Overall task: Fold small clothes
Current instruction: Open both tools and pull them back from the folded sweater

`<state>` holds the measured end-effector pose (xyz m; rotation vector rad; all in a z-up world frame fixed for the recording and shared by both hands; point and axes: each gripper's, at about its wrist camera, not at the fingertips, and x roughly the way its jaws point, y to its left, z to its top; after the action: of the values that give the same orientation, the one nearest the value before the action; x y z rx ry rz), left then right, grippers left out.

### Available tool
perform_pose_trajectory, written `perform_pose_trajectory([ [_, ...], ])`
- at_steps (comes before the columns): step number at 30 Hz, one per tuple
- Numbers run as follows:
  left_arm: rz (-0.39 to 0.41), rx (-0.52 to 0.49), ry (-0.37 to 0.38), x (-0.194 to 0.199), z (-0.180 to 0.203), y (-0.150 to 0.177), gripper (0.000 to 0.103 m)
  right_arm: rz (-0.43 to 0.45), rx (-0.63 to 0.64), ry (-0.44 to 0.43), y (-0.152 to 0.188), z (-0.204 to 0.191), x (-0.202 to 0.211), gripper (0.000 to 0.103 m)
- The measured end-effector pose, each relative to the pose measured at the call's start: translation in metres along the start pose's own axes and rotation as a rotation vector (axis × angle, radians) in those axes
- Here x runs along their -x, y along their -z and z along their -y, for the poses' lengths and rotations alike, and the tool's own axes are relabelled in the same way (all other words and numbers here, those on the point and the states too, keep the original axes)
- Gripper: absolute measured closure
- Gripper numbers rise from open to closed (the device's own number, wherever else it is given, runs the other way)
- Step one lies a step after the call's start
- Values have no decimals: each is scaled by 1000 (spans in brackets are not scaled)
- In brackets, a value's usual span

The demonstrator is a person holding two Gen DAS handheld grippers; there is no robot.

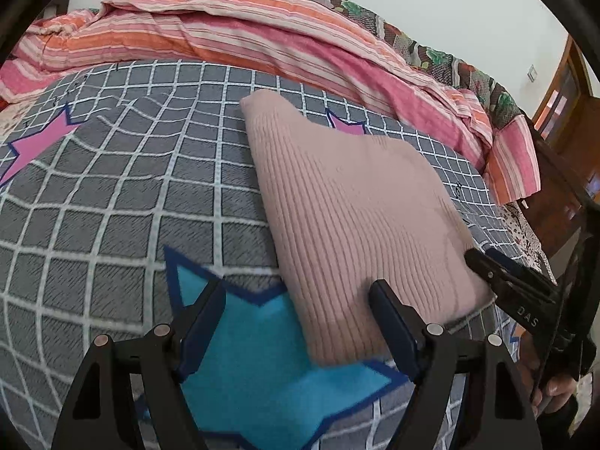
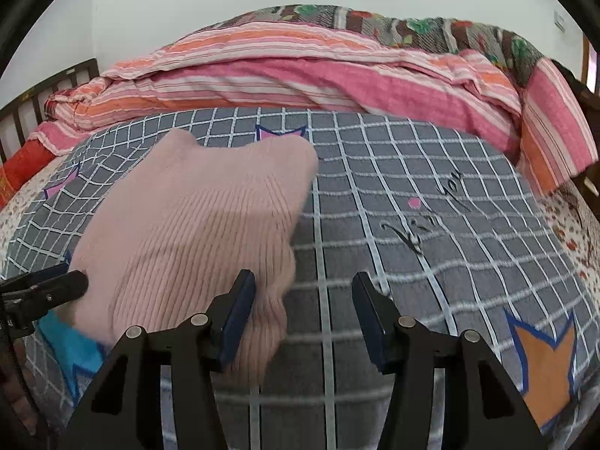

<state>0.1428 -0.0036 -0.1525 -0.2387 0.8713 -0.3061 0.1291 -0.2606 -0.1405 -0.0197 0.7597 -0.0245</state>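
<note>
A pink ribbed knit garment (image 1: 360, 206) lies folded flat on the grey checked bed cover (image 1: 112, 195). My left gripper (image 1: 296, 313) hovers at its near left corner with jaws apart. Its right finger (image 1: 392, 318) is over the knit and its left finger is over a blue star print; nothing is pinched. In the right wrist view the garment (image 2: 195, 225) fills the left half. My right gripper (image 2: 304, 302) stands open at its near right corner, with its left finger (image 2: 240, 311) beside the fabric edge. Each gripper shows in the other's view: the right gripper (image 1: 487, 268), the left gripper (image 2: 63, 287).
A pink and orange striped quilt (image 1: 262, 37) is bunched along the far side of the bed, with a floral blanket (image 2: 412, 26) behind it. Dark wooden furniture (image 1: 562, 112) stands at the right, and a slatted headboard (image 2: 45, 90) at the far left. Bare cover stretches right of the garment (image 2: 431, 206).
</note>
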Motion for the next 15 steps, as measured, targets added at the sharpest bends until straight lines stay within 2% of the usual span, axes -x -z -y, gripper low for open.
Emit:
perform_pose_trajectory([
  [4, 0, 15, 1, 18, 1, 5, 26, -3, -21, 13, 13, 2, 24, 51],
  [9, 20, -36, -65, 48, 16, 11, 26, -34, -61, 25, 22, 7, 55, 51],
  [12, 34, -51, -86, 70, 27, 9, 26, -52, -121, 1, 21, 12, 78, 51],
  [15, 40, -78, -109, 93, 38, 7, 25, -34, -122, 25, 19, 10, 98, 47],
])
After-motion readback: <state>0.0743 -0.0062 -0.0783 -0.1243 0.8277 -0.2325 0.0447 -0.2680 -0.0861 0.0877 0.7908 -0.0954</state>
